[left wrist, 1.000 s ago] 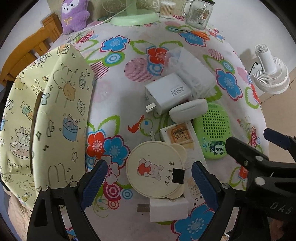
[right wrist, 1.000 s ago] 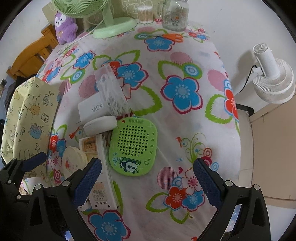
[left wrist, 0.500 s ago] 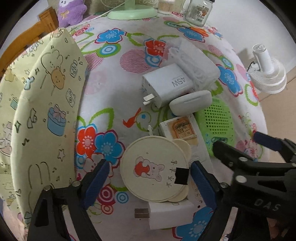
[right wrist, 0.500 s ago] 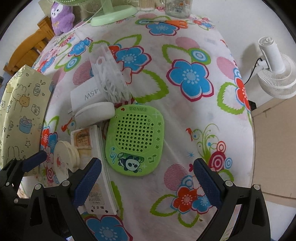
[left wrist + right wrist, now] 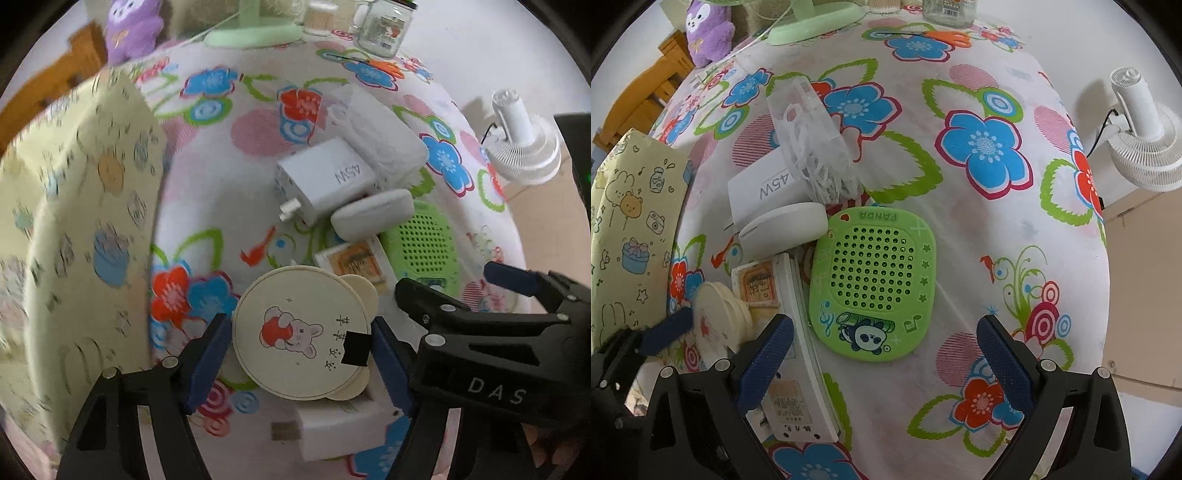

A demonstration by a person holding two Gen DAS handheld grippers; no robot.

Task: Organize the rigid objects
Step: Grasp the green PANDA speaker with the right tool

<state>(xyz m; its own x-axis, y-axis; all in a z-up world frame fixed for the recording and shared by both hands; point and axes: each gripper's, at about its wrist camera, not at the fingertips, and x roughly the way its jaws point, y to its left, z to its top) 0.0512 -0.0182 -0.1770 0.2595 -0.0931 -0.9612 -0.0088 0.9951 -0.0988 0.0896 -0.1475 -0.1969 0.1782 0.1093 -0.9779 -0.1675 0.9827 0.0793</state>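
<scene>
Closing in on the round bear mirror (image 5: 301,334) lying atop the white boxes (image 5: 340,424): left gripper (image 5: 299,363) jaws just narrowing around it, pads nearly touching its rim; right gripper (image 5: 886,360) spread wide, empty; next, likely pinch and lift toward the yellow bag (image 5: 74,229).

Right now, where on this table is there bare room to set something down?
Free: the wide cloth between the green panda case, the scissors and the table's right edge. Crowded: charger, white case and round mirror cluster beside the yellow bag.
</scene>
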